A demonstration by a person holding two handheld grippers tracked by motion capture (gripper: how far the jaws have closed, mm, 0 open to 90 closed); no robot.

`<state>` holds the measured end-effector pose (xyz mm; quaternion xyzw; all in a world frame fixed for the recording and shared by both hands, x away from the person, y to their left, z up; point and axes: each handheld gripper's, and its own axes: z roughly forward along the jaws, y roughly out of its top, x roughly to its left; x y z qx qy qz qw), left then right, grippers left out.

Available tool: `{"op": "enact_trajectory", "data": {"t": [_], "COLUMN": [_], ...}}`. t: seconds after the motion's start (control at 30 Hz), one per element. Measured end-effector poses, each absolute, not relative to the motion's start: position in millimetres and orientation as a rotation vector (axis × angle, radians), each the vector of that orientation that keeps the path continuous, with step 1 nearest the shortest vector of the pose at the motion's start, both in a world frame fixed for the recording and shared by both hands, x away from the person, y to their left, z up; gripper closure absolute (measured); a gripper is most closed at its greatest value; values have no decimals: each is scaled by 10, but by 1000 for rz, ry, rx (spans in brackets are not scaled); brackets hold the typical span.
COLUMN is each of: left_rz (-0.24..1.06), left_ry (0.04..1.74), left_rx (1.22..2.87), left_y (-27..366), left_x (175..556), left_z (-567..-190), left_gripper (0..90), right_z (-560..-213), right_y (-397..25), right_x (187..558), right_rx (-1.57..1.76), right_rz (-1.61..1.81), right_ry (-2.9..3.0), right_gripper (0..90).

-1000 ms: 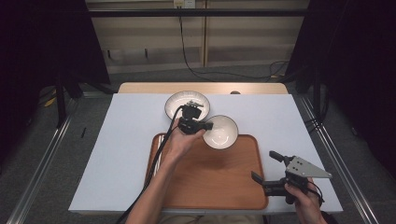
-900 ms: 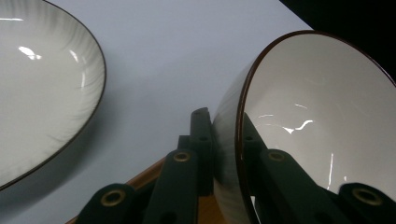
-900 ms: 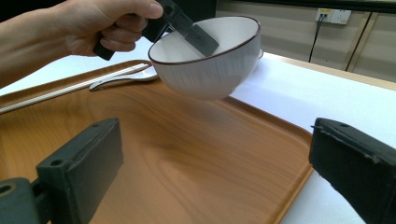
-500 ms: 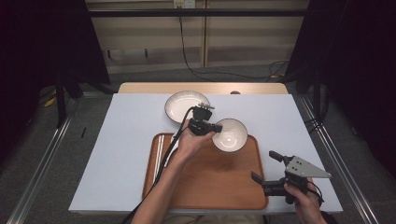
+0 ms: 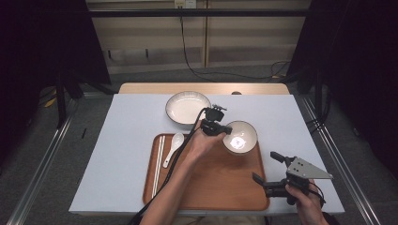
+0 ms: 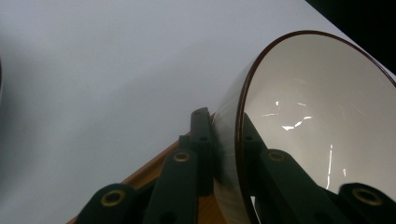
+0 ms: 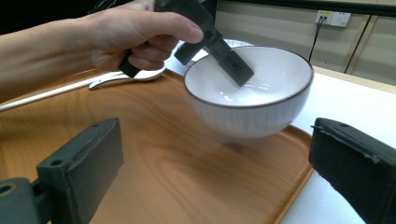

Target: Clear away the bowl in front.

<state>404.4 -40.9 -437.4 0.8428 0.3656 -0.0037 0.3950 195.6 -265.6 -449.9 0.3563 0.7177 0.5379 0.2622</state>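
A white bowl with a brown rim (image 5: 241, 138) hangs just over the far right corner of the wooden tray (image 5: 211, 187). My left gripper (image 5: 226, 131) is shut on its left wall, one jaw inside and one outside. In the left gripper view the jaws pinch the bowl's rim (image 6: 240, 112). In the right gripper view the bowl (image 7: 252, 105) is lifted slightly off the tray (image 7: 154, 154), with a black finger (image 7: 233, 65) in it. My right gripper (image 5: 265, 166) is open by the tray's near right corner, holding nothing.
A white plate (image 5: 187, 107) lies on the white table behind the tray. A white spoon (image 5: 173, 145) and a pair of chopsticks (image 5: 158, 164) lie along the tray's left side. The person's left forearm (image 5: 173, 192) crosses the tray.
My left gripper has carried the bowl to the right, from the middle of the tray's far edge to its far right corner. The right gripper has stayed put.
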Motion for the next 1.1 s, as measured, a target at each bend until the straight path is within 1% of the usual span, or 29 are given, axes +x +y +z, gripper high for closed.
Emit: {"op": "enact_trajectory", "data": {"t": [0.13,0.3,0.37,0.47,0.57,0.63,0.8,0.93,1.03,1.1], "left_rz": [-25,-48,-54,-47,2,-8,2,-24,9,1], "left_ry": [942,906,925,913,914,933,913,928,905,918], "left_rx": [2143,2184,2167,2183,2210,2184,2188,2177,2184,2166], "left_y": [-510,-597,-622,-631,-651,-658,-676,-677,-703,-704], "left_x": [4079,4077,4075,4078,4072,4071,4071,4099,4077,4075], "left_z": [-4449,-4505,-4518,-4520,-4543,-4559,-4552,-4584,-4578,-4585], "left_gripper": [820,821,820,820,827,825,820,814,812,811], "right_z": [-4502,-4507,-4504,-4500,-4501,-4500,-4507,-4509,-4509,-4508], "right_y": [-2654,-2658,-2660,-2662,-2662,-2655,-2656,-2647,-2660,-2666], "right_x": [1963,1972,1964,1955,1960,1957,1969,1964,1970,1974], "right_rx": [957,966,963,961,963,968,970,965,970,971], "right_rz": [1455,1458,1451,1458,1455,1457,1458,1451,1448,1447], "right_ry": [1950,1947,1942,1937,1938,1937,1950,1958,1951,1949], "right_gripper": [29,29,29,29,29,29,29,29,29,29]}}
